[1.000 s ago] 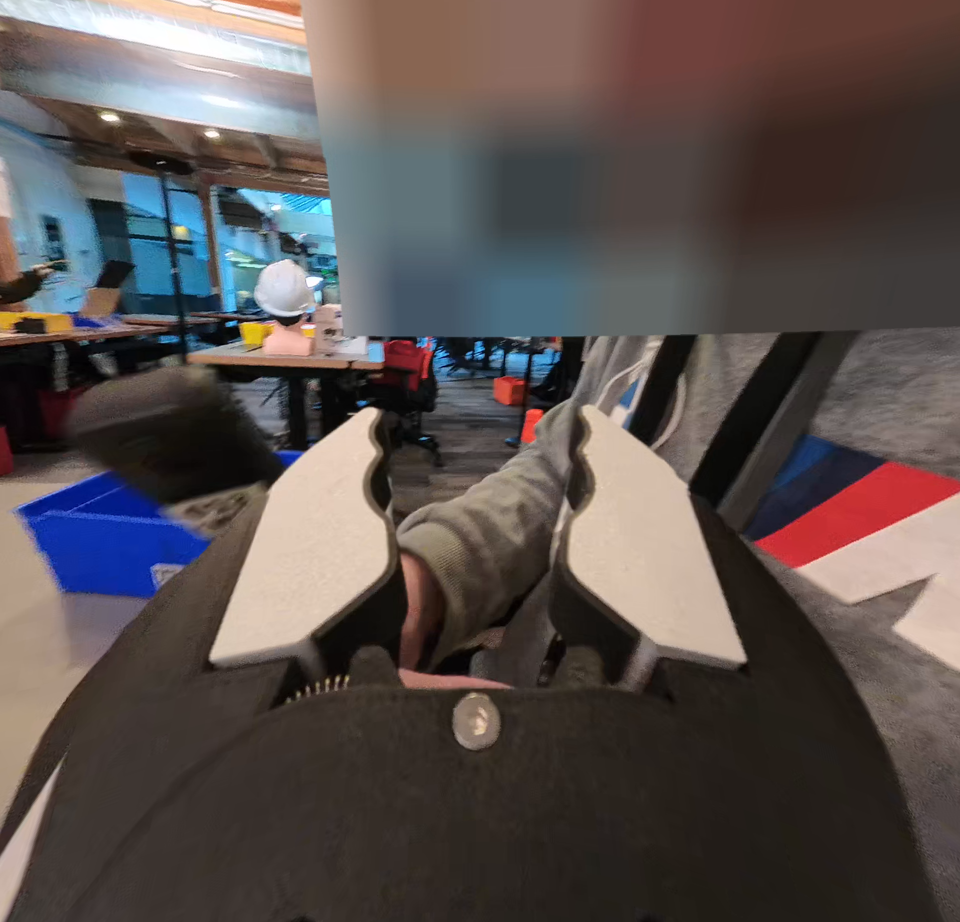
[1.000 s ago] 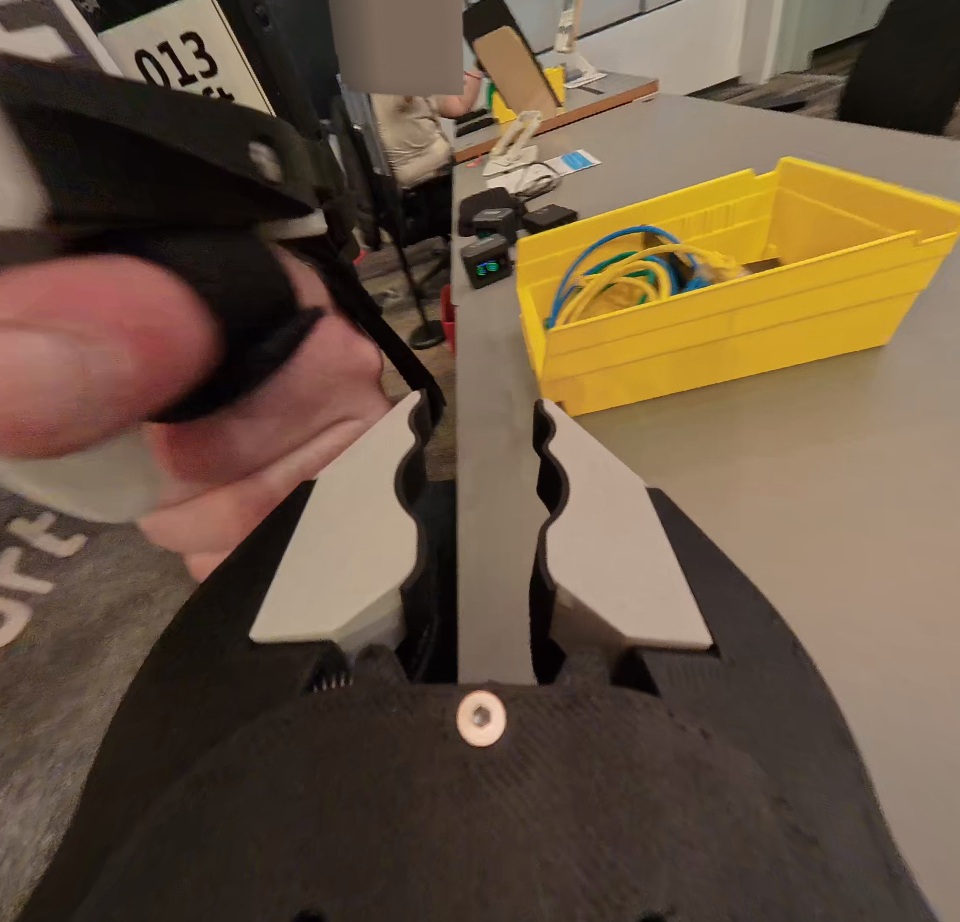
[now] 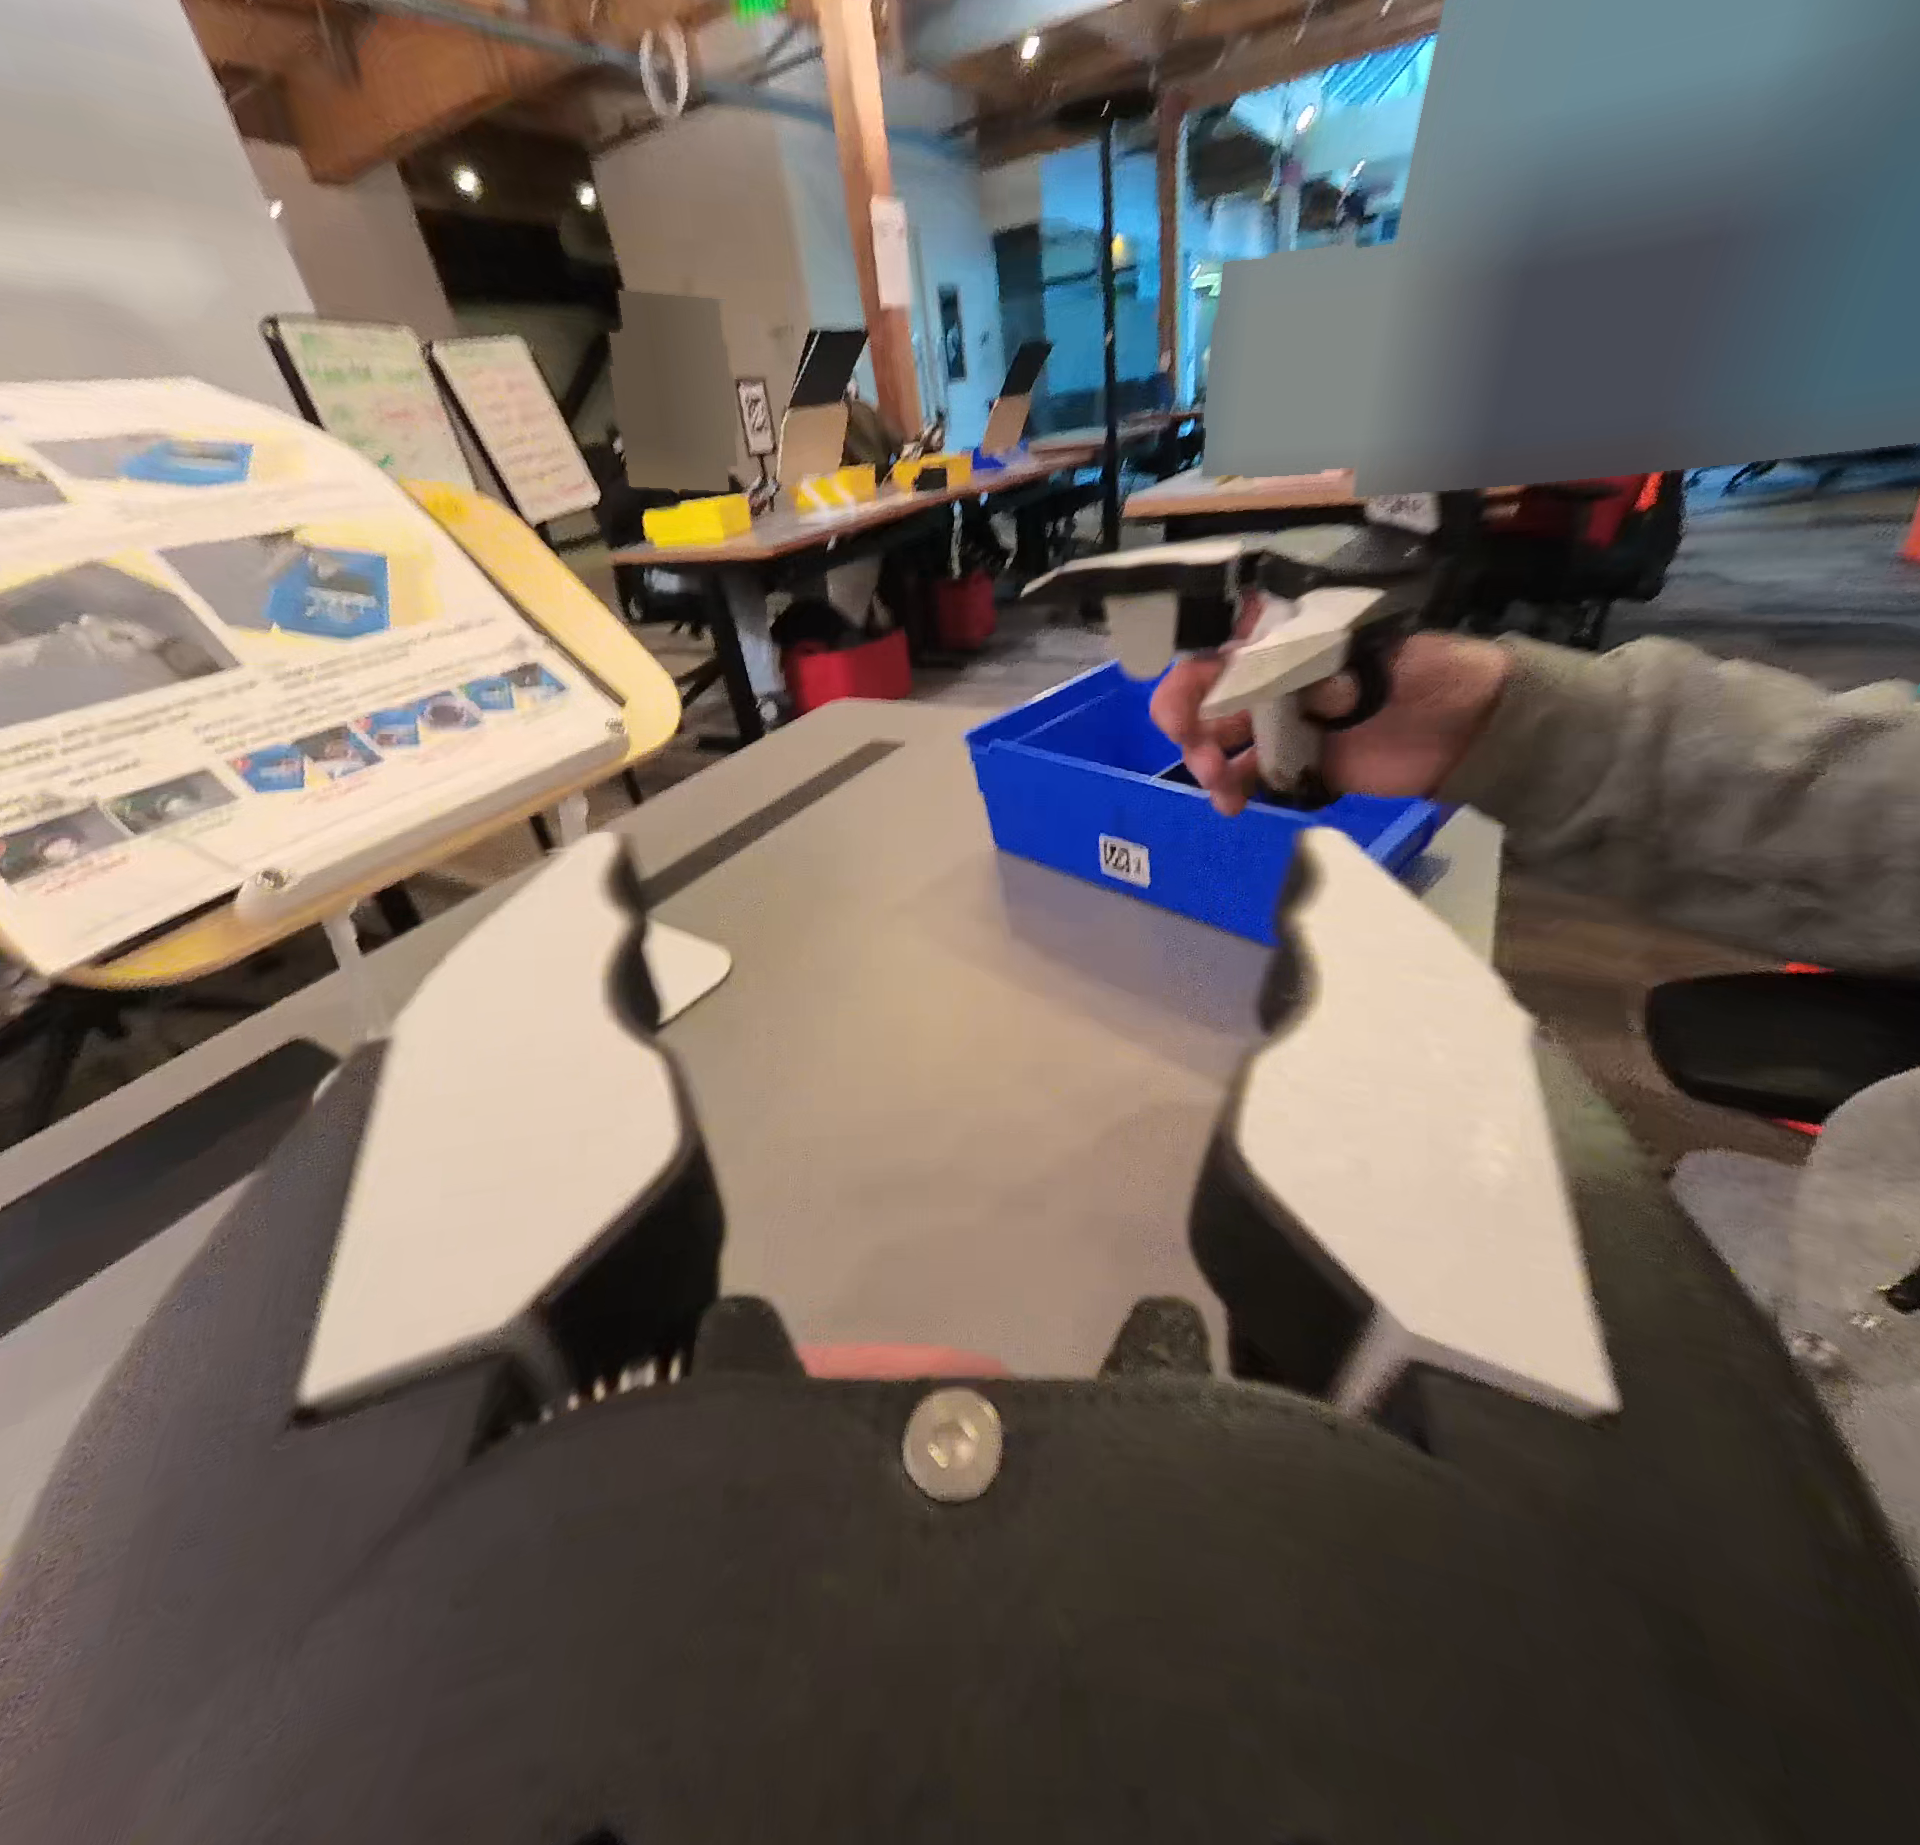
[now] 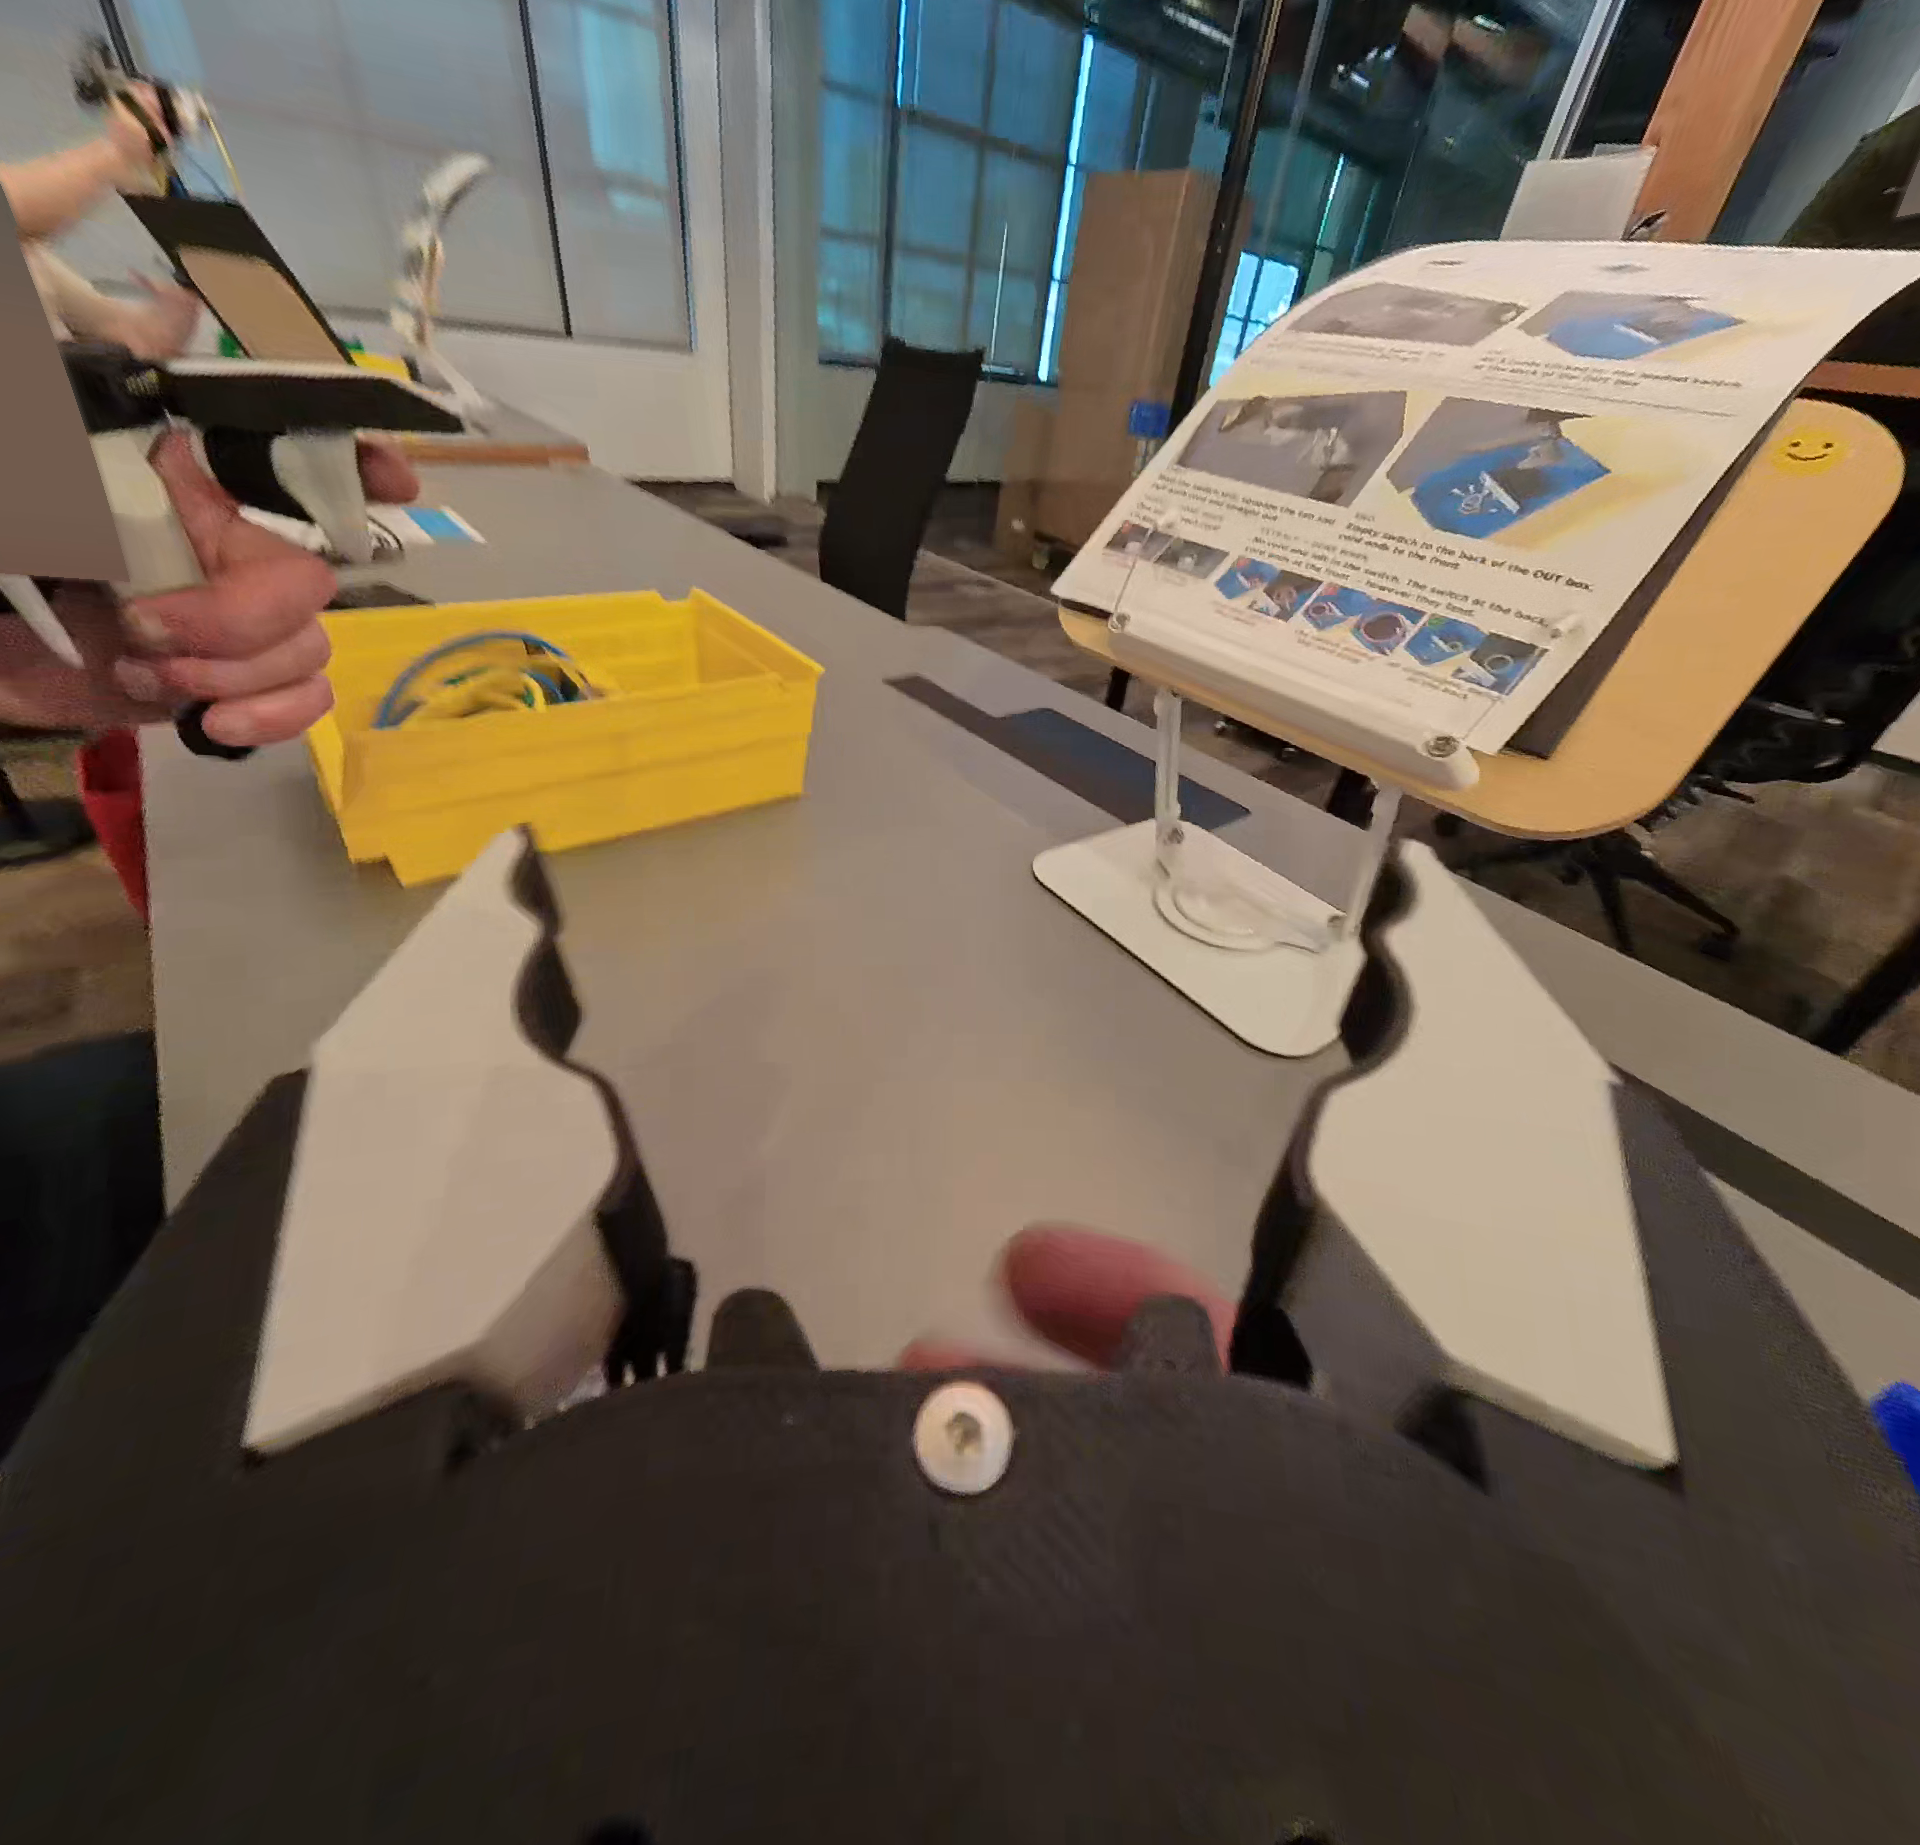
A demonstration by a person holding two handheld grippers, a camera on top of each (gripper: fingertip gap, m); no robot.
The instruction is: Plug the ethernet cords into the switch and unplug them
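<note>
1. Over the grey table (image 4: 914,1047) both grippers hang with nothing between their fingers: the left gripper (image 3: 956,954) has its jaws spread wide, and the right gripper (image 4: 961,948) is spread just as wide, bare tabletop showing in each gap.
2. Ethernet cords (image 4: 488,678) lie coiled in a loose tangle of yellow, blue and a little green inside a yellow bin (image 4: 582,756), which sits on the table ahead and left in the right wrist view; the plugs are too small to make out.
3. No switch can be picked out in either view; the dark shape inside the blue bin (image 3: 1143,839) is too hidden by its wall to name.
4. That blue bin stands on the table ahead and right of the left gripper, with a small white sticker on its near wall bearing black marks.
5. A person's hand (image 3: 1340,725) holds the other gripper's handle just above the blue bin's far side, a grey sleeve (image 3: 1704,787) running off right.
6. A tilted wooden board on a white stand (image 4: 1205,912) carries a printed sheet (image 4: 1455,507) of photographs and captions, plus a yellow smiley sticker (image 4: 1806,450) at its upper corner.
7. Two whiteboards (image 3: 436,413) with handwriting stand in the background of the left wrist view, blurred.
</note>
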